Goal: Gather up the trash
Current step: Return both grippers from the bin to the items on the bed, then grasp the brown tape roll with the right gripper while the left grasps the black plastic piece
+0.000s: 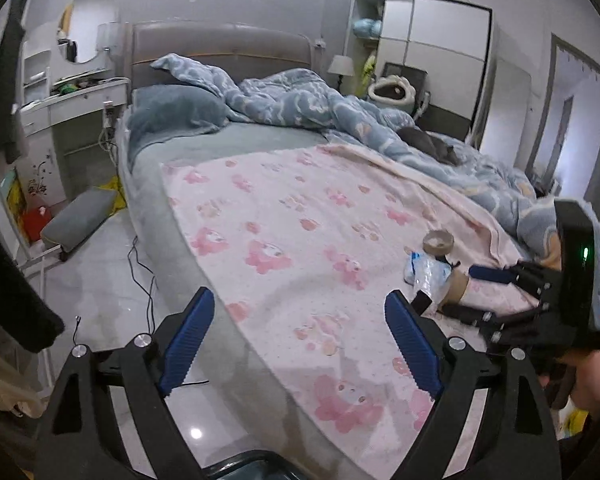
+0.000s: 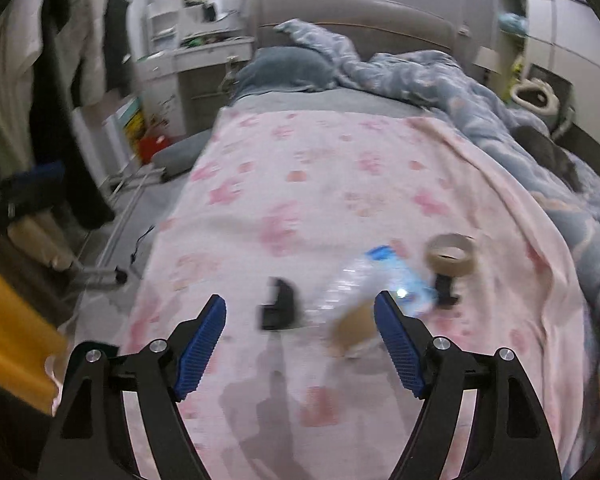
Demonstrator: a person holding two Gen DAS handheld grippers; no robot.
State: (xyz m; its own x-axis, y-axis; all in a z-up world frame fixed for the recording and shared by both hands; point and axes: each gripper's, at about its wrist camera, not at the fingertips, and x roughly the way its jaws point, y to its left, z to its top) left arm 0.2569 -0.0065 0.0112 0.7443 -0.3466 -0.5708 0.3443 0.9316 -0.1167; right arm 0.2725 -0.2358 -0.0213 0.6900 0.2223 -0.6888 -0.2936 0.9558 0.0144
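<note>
Bedroom clutter waits on the pink blanket (image 2: pixel 300 184): a clear plastic bottle (image 2: pixel 376 284), tape roll (image 2: pixel 451 254), cardboard tube (image 2: pixel 352 326) and small black piece (image 2: pixel 280 305), all uncollected. Our left tool (image 1: pixel 300 340) and right tool (image 2: pixel 300 340) gape wide, empty; everything remains.

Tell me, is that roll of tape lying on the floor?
No, the roll of tape sits on the pink blanket on the bed, next to a clear plastic bottle.
</note>
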